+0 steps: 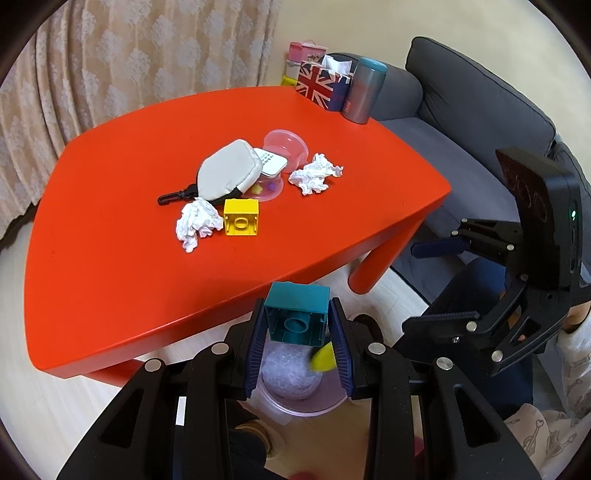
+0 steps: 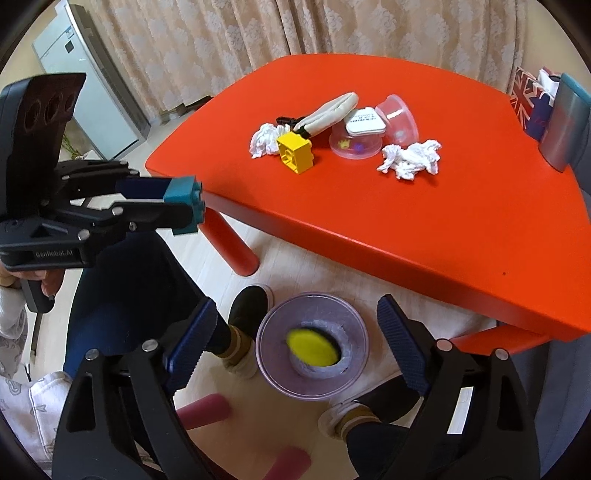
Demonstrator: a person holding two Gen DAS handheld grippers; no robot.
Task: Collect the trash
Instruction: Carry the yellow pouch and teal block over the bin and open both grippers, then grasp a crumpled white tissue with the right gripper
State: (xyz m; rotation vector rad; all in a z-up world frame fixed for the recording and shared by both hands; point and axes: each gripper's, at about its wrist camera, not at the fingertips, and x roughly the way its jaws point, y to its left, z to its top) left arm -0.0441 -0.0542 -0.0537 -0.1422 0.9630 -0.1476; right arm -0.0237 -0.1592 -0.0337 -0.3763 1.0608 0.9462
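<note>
1. Patterned beige curtains [image 2: 295, 33] hang behind a bright orange bench [image 1: 129, 258] on a pale wood floor [image 2: 306, 254], with a grey sofa [image 1: 469, 122] at one side and a white appliance [image 2: 92, 92] standing in the far corner.
2. Near the middle of the bench lie two crumpled white tissues, one [image 1: 197, 221] touching a yellow toy block [image 1: 242, 220] and the other [image 1: 316, 173] just beside a pair of clear plastic cups [image 1: 284, 147].
3. Over the cups rest a grey zip pouch [image 1: 227, 170] with a black clip and a small white card [image 1: 271, 162].
4. At the bench's far corner a Union Jack tissue box [image 1: 323, 86] stands against a grey-and-teal flask [image 1: 364, 90].
5. On the floor below the near edge sits a clear round bin [image 2: 314, 354] lined with plastic; a yellow disc-shaped object [image 2: 314, 349], blurred, is in its mouth.
6. Held above that bin, the left gripper [image 1: 299, 321] has its fingers clamped on a teal toy block [image 1: 297, 315], the hollow underside facing the camera.
7. Beside it, the right gripper [image 2: 295, 343] hangs over the bin with its blue-padded fingers [image 2: 402, 350] spread wide and nothing between them.
8. A person's slippered feet [image 2: 247, 321] stand either side of the bin.
</note>
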